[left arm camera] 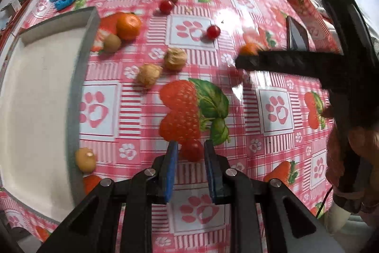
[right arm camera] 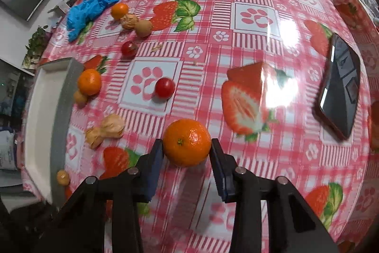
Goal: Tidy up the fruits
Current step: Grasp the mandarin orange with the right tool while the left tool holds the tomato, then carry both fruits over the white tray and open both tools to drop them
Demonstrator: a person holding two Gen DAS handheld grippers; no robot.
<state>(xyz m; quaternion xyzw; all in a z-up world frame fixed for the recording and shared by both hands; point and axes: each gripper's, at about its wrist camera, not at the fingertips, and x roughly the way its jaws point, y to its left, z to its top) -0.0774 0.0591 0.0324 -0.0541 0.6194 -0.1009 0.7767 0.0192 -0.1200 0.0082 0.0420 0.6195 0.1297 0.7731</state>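
- Your right tongs (right arm camera: 187,155) bracket a mandarin (right arm camera: 187,142) on the table (right arm camera: 272,4); the pads sit at its flanks, though whether they grip it yet I cannot tell.
- Your left tongs (left arm camera: 190,153) stand part open around a cherry tomato (left arm camera: 192,150), a sliver of gap either side (motion blur there).
- Judged step: both pickups underway. Next, squeeze gently, lift, and carry to the white tray (left arm camera: 78,72) at left.
- Walnuts (left arm camera: 175,58) and other fruit lie loose beside it.
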